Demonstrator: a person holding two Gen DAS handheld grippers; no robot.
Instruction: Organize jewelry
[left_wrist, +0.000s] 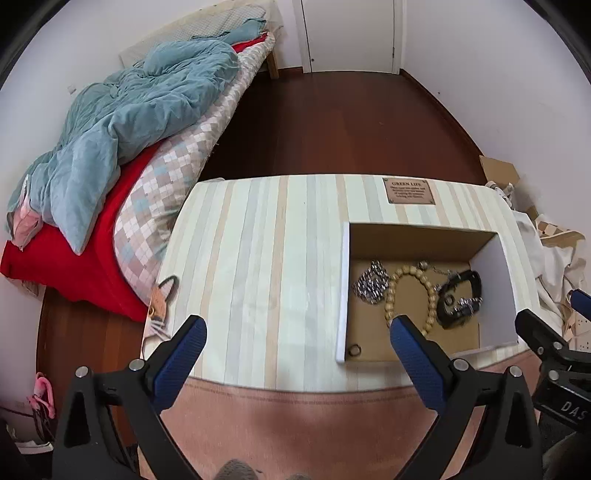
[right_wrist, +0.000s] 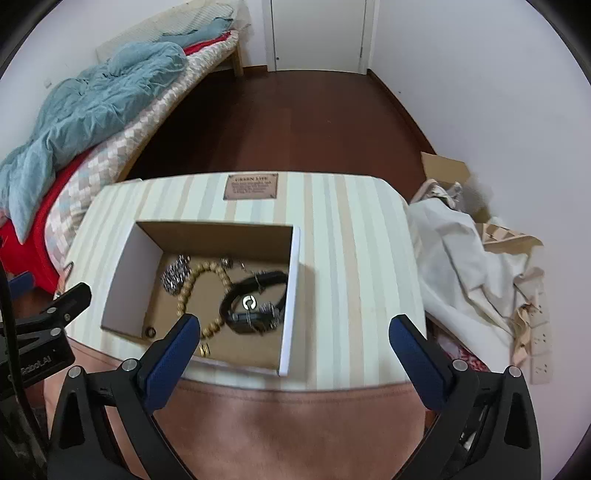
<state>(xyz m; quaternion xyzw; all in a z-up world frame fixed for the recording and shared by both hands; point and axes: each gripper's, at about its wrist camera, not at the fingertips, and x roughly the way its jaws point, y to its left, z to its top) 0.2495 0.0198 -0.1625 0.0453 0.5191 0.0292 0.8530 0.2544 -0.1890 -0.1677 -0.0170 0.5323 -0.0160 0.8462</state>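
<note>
Left wrist view: the left gripper (left_wrist: 297, 328) hangs nearest, its blue-padded fingers spread wide apart and holding nothing, above the striped table (left_wrist: 258, 258). The right gripper (right_wrist: 295, 326) likewise has its fingers well apart and empty, over the table's near edge. Just beyond them sits the open cardboard box (left_wrist: 495, 266), toward the table's right side. Inside lie a silver chain (left_wrist: 371, 282) at the left, a wooden bead bracelet (left_wrist: 410, 295) in the middle, a black strap (left_wrist: 460, 299) at the right, and a small dark ring (left_wrist: 354, 350) in the near-left corner. Farther off, a brown plaque (left_wrist: 408, 190) marks the table's far edge; a bed (left_wrist: 129, 147) stands far left.
</note>
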